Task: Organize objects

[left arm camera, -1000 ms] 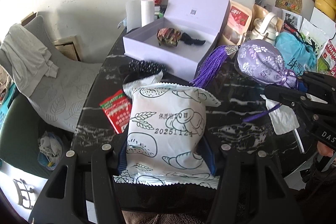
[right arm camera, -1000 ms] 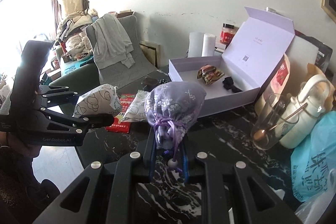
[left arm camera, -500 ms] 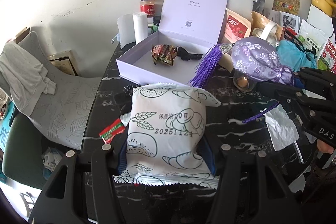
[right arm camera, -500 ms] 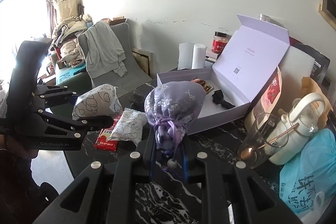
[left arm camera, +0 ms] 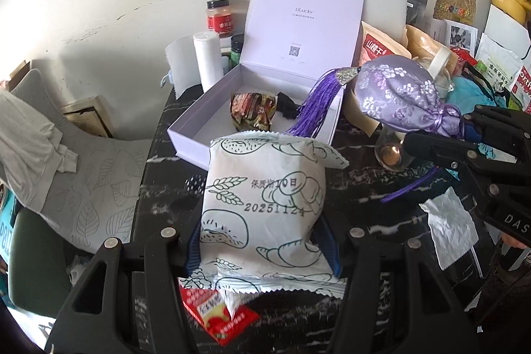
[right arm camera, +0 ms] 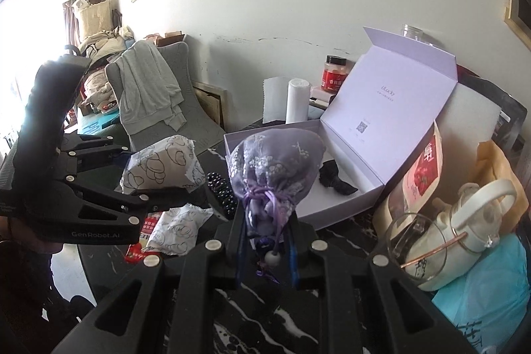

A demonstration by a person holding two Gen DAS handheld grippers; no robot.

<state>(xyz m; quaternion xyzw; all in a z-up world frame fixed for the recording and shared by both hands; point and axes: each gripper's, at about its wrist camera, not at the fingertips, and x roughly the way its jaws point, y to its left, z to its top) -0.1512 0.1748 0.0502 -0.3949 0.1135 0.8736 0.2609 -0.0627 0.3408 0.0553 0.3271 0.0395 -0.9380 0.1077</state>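
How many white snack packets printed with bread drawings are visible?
2. One packet is clamped in the left gripper; the other packet lies on the black marble table, overlapping a red sachet. Others may be hidden.

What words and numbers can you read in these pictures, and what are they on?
"uLucky": inside the box lid.
"20251124": white snack bag in the left gripper.
"GenRobot.AI": the left gripper's side, in the right wrist view.
"DAS", cut off: right gripper.
Smaller lid print and red jar label: unreadable.

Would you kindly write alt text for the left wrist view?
The left gripper clamps a white bread packet above a black marble table, facing an open lilac box. At right, the right gripper holds a purple sachet.
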